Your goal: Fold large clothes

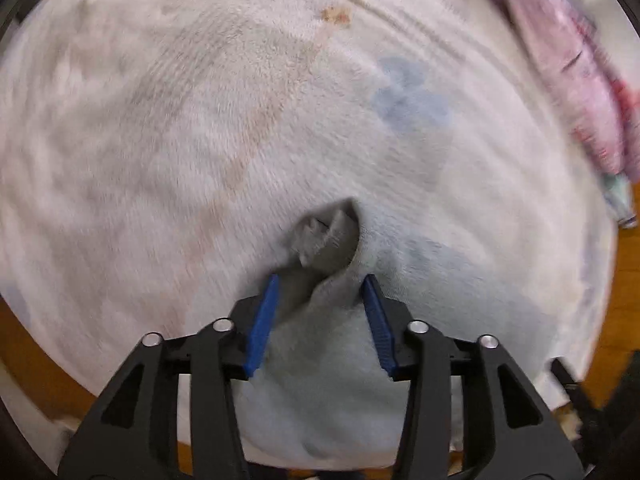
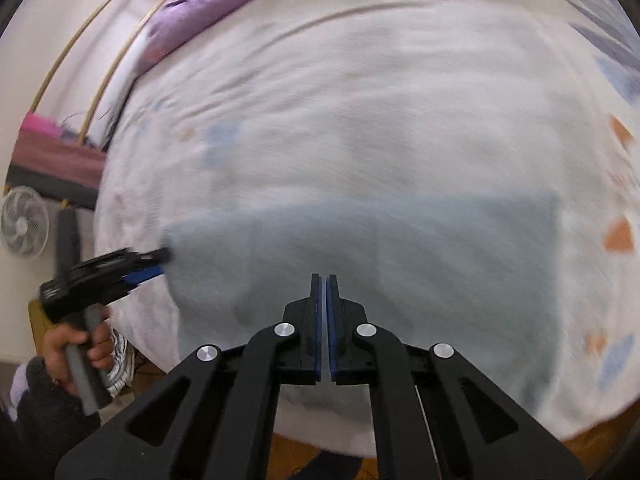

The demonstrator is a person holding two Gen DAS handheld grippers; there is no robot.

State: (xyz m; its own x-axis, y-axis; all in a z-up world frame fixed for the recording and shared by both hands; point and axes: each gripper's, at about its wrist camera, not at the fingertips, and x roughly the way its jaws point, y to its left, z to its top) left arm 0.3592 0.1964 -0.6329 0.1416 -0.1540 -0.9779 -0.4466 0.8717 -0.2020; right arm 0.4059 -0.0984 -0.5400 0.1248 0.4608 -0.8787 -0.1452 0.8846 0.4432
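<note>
A pale blue-grey garment (image 2: 360, 256) lies spread flat on a white fleecy blanket (image 2: 360, 120). In the left wrist view a bunched corner of the garment (image 1: 320, 280) rises between the blue fingers of my left gripper (image 1: 320, 280), which grips it. The left gripper also shows in the right wrist view (image 2: 154, 266), at the garment's left edge. My right gripper (image 2: 324, 278) is shut, its pads together with nothing between them, hovering over the garment's near middle.
A purple and pink quilt (image 2: 208, 8) lies bunched at the far edge of the bed and shows in the left wrist view (image 1: 568, 80). A white fan (image 2: 22, 222) stands at the left. The wooden bed edge (image 1: 36, 360) shows below the blanket.
</note>
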